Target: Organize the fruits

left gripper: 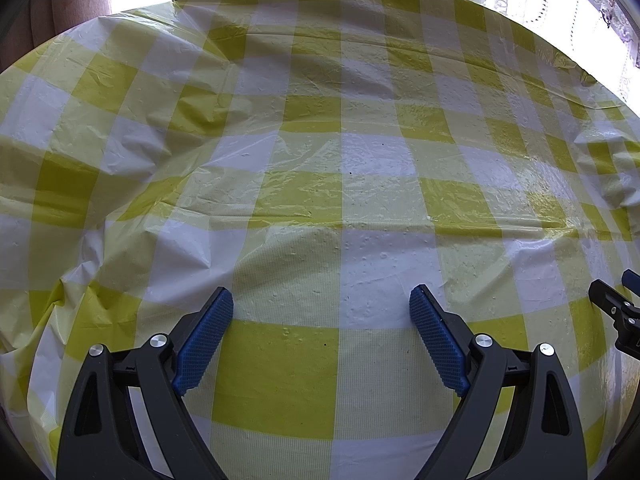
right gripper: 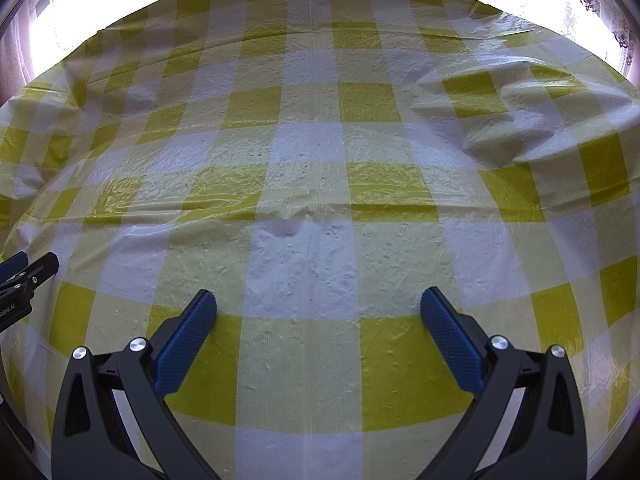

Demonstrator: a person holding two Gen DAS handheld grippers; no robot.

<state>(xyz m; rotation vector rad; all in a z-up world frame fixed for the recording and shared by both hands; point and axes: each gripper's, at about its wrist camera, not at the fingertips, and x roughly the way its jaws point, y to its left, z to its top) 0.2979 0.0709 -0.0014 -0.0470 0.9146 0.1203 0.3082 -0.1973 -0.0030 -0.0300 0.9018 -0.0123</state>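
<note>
On the left, the left tongs (left gripper: pixel 322 304) hang released over the counter (left gripper: pixel 320 152), their blue ribbed pads (left gripper: pixel 204 340) standing wide apart with nothing between them but the yellow-and-white checked plastic cloth (left gripper: pixel 280 364). At the right edge of the left wrist view, the tip of the other tool just shows. To the right, the right tongs (right gripper: pixel 319 308) are likewise released and empty, spread wide above the same cloth, which bunches into a raised fold (right gripper: pixel 500 128) at far right. Behind the counter hangs a bright window with lace curtains (right gripper: pixel 580 12).

No fruit shows in either view, nor any bowl or basket to sort it into; where the fruit lies cannot be told from here. The task looks not yet begun.

To do this step well, I judge the first need is to find the fruit: lift or swing the tongs until the pieces and their container come into view, keeping the jaws wide as they are. The cloth is thin, loose and wrinkled, so it may drag or catch under a low pad; approach each fruit from above rather than scraping along the surface, and keep the two tools from crossing.

The only readable writing is "RobotAI" (right gripper: pixel 7 312), printed in white on the left tool's black body, seen at the left edge of the right wrist view.
</note>
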